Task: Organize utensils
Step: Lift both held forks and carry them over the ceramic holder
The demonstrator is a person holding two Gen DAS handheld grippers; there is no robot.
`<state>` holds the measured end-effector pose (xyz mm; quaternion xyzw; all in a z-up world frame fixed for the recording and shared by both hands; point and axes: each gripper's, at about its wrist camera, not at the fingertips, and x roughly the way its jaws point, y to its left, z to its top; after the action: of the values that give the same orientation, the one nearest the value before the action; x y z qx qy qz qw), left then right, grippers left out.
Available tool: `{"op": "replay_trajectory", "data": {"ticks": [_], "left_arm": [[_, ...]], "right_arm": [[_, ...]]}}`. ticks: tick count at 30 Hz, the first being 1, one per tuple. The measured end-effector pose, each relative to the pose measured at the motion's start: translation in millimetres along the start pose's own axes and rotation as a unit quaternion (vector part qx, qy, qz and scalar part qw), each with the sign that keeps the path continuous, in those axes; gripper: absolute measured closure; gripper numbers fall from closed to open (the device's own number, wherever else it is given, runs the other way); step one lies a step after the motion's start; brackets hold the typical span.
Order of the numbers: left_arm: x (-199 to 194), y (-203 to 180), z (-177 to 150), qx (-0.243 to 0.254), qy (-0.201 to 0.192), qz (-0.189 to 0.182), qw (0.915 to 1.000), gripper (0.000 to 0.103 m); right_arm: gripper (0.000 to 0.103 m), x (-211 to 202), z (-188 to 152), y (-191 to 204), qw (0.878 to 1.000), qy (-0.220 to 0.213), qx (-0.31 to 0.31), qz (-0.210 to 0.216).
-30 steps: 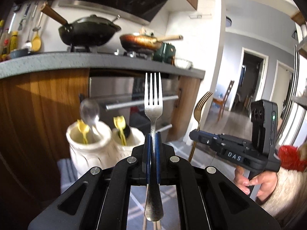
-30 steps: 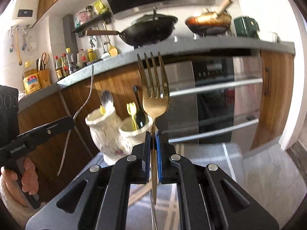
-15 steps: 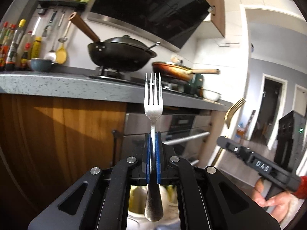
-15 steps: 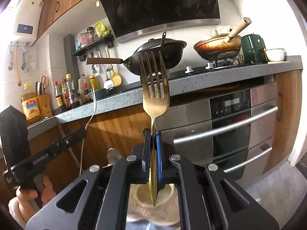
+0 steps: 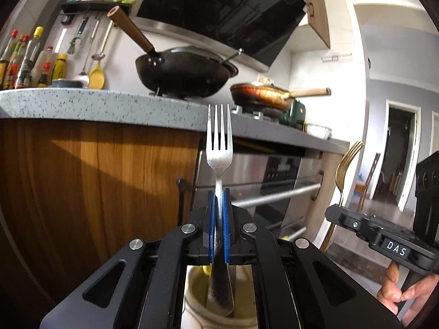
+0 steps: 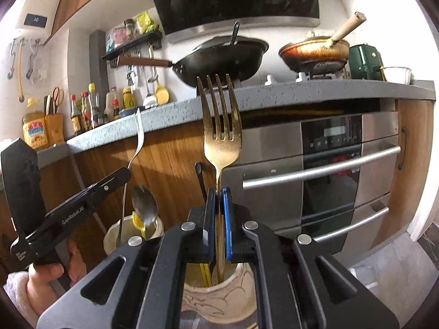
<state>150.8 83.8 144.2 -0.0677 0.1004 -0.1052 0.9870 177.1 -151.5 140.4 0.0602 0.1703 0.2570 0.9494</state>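
Observation:
My left gripper [image 5: 218, 200] is shut on a silver fork [image 5: 219, 148], held upright with tines up; its handle end hangs over the mouth of a cream ceramic holder [image 5: 197, 298] below. My right gripper [image 6: 219, 200] is shut on a gold fork [image 6: 221, 137], also upright, its handle reaching into a second cream holder [image 6: 219, 298]. The left holder [image 6: 120, 235] in the right wrist view has a silver spoon [image 6: 144, 209] and yellow utensils in it. Each gripper shows in the other's view: the right one [image 5: 337, 213] and the left one [image 6: 120, 175].
A grey stone counter [image 5: 96, 104] with wooden cabinet fronts [image 5: 96, 186] and a steel oven [image 6: 329, 170] stand just behind the holders. A black wok [image 5: 186, 71] and a frying pan [image 5: 260, 96] sit on the hob. Bottles [image 6: 90, 109] line the counter's left.
Both grippers have come down and closer over the holders, tilting upward so the holders sank below the fingers. Both forks stay gripped, their handle ends now at the holders' mouths.

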Motion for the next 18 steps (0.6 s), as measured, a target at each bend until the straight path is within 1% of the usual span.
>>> {"op": "replay_trajectory", "data": {"ticks": [3, 8, 11, 15, 18], "left_arm": [[-3.7, 1.9, -5.2, 0.003, 0.024, -0.008, 0.9997, 0.097], [-9.5, 3.9, -12.7, -0.004, 0.067, -0.018, 0.9976, 0.097], [-13.1, 1.8, -13.0, -0.001, 0.082, -0.016, 0.9965, 0.097], [-17.3, -0.3, -15.1, -0.001, 0.096, -0.017, 0.9952, 0.097], [-14.9, -1.2, -17.9, -0.001, 0.118, -0.015, 0.9929, 0.097]], "right_arm": [[0.097, 2.5, -6.5, -0.5, 1.0, 0.022, -0.006, 0.005], [0.097, 8.1, -12.3, -4.8, 0.998, 0.057, 0.007, 0.013], [0.097, 11.5, -15.1, -4.8, 0.997, 0.072, 0.012, 0.014], [0.097, 15.4, -19.2, -2.5, 0.996, 0.083, 0.011, 0.014], [0.097, 15.9, -19.8, 0.8, 0.997, 0.081, 0.005, 0.013]]}}
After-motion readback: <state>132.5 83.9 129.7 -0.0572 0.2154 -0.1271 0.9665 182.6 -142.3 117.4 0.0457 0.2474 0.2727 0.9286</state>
